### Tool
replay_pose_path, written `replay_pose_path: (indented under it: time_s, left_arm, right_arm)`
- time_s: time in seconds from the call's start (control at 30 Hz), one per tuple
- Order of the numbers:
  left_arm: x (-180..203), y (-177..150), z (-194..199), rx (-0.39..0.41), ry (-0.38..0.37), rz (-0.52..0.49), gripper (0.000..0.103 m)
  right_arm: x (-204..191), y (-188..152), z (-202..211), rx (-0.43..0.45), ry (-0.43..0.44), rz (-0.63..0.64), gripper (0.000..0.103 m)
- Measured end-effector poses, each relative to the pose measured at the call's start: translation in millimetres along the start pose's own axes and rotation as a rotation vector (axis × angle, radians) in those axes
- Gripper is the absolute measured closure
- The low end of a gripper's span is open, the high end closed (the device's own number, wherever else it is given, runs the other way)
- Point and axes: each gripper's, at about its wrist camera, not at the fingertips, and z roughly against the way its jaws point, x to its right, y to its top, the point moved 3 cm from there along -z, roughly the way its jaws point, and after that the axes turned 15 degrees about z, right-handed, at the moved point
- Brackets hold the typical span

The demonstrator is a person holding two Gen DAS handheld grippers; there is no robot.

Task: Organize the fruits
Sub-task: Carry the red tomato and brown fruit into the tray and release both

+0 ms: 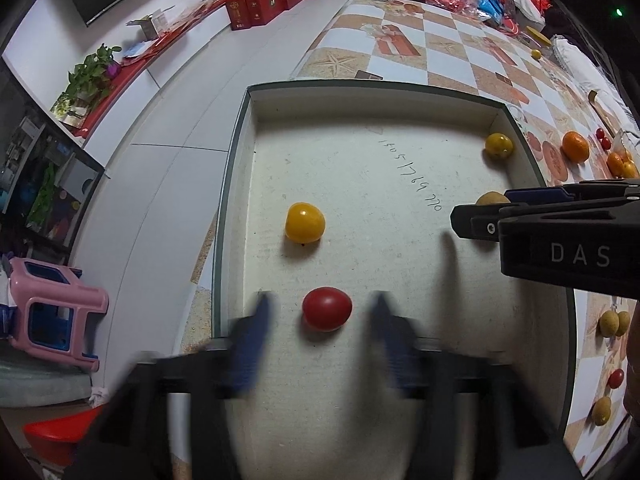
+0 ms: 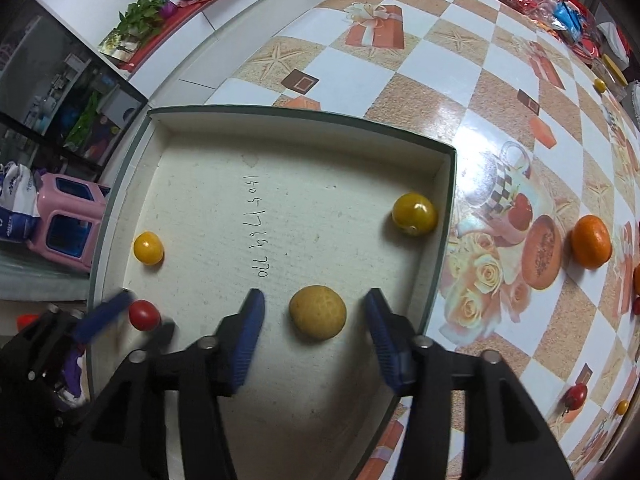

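I am holding both hand-held grippers, left (image 1: 320, 312) and right (image 2: 316, 312), spread and empty over four fruits in the box (image 2: 450, 216), while several are waiting on the desk (image 2: 500, 92).

In the box (image 2: 448, 184): two yellow tomatoes (image 2: 148, 248), one red tomato (image 2: 144, 315), one tan longan (image 2: 317, 312).

Four fruits lie well apart in the box (image 2: 448, 208) on the table (image 2: 460, 92); more fruits lie on the table to its right.
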Motion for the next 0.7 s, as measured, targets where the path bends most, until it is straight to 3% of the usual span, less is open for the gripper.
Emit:
replay_pose_path:
  time_s: [0.17, 0.23, 0.3, 0.47, 0.57, 0.7]
  left_arm:
    - [3, -3, 0, 0.008, 0.012, -0.028, 0.035]
    - [3, -4, 0, -0.002, 0.012, -0.021, 0.035]
    - [2, -4, 0, -0.007, 0.016, -0.014, 0.035]
    - [9, -5, 4, -0.008, 0.02, -0.033, 0.035]
    - [19, -5, 8, -0.001, 0.014, -0.063, 0.035]
    - [36, -5, 14, 0.005, -0.001, -0.102, 0.035]
  right_arm:
    - [3, 1, 5, 0.021, 0.018, -0.016, 0.043]
    - [6, 3, 13, 0.044, 0.037, -0.031, 0.036]
    - [9, 3, 21, 0.067, 0.045, -0.039, 0.018]
    - [16, -4, 37, 0.102, 0.061, -0.068, 0.017]
    - [27, -14, 48, 0.108, 0.043, -0.089, 0.006]
    - [45, -30, 64, 0.144, 0.022, -0.16, 0.006]
